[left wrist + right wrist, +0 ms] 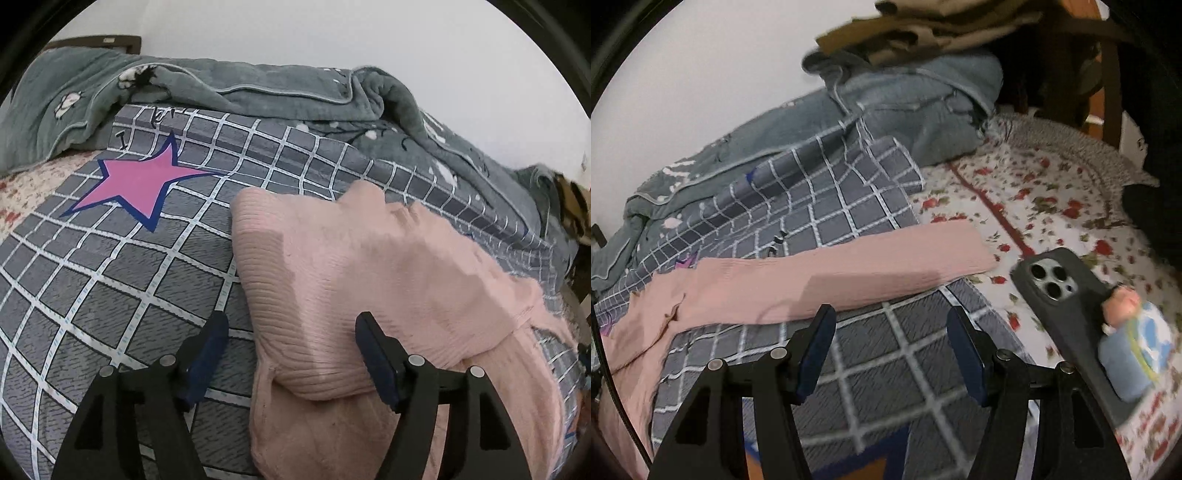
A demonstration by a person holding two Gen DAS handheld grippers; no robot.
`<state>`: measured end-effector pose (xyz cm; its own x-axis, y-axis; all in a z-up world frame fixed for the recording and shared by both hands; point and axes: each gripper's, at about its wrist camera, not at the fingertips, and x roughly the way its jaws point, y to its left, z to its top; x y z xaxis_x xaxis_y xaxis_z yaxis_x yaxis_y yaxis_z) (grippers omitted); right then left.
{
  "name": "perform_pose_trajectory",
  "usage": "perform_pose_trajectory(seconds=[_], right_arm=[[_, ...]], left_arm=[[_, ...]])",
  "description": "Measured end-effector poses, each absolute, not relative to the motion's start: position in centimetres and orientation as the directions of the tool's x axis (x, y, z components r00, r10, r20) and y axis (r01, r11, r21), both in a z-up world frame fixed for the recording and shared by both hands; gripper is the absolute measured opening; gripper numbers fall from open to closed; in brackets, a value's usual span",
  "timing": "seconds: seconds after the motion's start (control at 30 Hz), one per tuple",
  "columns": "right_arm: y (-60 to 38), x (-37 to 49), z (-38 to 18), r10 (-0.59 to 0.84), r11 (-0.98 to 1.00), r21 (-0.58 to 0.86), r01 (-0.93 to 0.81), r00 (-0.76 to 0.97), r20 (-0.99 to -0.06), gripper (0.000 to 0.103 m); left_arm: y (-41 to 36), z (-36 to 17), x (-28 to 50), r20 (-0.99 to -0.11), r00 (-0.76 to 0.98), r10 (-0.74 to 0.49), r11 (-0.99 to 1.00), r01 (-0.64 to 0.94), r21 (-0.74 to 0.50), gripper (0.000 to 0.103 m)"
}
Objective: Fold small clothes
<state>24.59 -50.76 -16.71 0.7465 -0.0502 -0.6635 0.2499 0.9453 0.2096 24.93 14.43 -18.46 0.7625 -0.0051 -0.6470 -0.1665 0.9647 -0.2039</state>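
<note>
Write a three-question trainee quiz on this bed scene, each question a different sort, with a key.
1. True or false: the left gripper is shut on the pink sweater.
2. Multiple choice: the outstretched pink sleeve ends over which surface? A) floral sheet B) bare floor C) wooden chair
3. Fill in: the star printed on the grey checked cover is ____ with a dark blue outline.

Key
1. False: both grippers are open, the right gripper too; the left one's jaws straddle a folded edge of the sweater.
2. A, near the phone.
3. Pink.
</note>
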Motion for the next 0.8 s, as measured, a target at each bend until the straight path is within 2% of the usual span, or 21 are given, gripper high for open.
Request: perform_pose_trajectory(seconds=[0.3, 0.47, 0.53, 0.57, 0.6, 0.67, 0.8], right_arm=[[-53.1, 29.3, -18.6, 0.063, 0.910, 0.328, 0.255, 0.696, -0.715, 0.062], [-54.3, 30.4, -18.6, 0.085, 0.880, 0.384, 0.280, 0.702, -0.707, 0.059], [-55.0, 30.3, -18.5, 0.078, 0.861, 0.409, 0.301, 0.717, -0.693, 0.046], [-55.2, 30.1, -18.4, 0.062, 0.857, 0.407, 0.317, 0.720, -0.691, 0.024], [-55.3, 30.0, -18.2, 0.051, 0.855, 0.406, 0.323, 0.726, -0.686, 0.011], [-54.9, 29.9, -17.5, 0.034, 0.872, 0.382, 0.307, 0.739, -0.673, 0.011], [-51.9, 29.3, -13.7, -0.103, 0.931, 0.218, 0.293, 0.783, -0.613, 0.010]], left_arm=[[14.6, -18.5, 24.9, -0.650, 0.760, -0.008, 0.966, -0.162, -0.201, 0.070], [14.5, -18.5, 25.0, -0.651, 0.759, -0.007, 0.966, -0.162, -0.200, 0.070], [14.5, -18.5, 24.9, -0.651, 0.759, -0.008, 0.966, -0.161, -0.200, 0.070], [14.6, -18.5, 24.9, -0.650, 0.760, -0.010, 0.966, -0.161, -0.202, 0.070], [14.5, -18.5, 25.0, -0.650, 0.760, -0.010, 0.966, -0.161, -0.203, 0.070], [14.5, -18.6, 25.0, -0.649, 0.761, -0.012, 0.965, -0.160, -0.206, 0.070], [14.5, -18.6, 25.0, -0.649, 0.761, -0.012, 0.965, -0.160, -0.206, 0.070]])
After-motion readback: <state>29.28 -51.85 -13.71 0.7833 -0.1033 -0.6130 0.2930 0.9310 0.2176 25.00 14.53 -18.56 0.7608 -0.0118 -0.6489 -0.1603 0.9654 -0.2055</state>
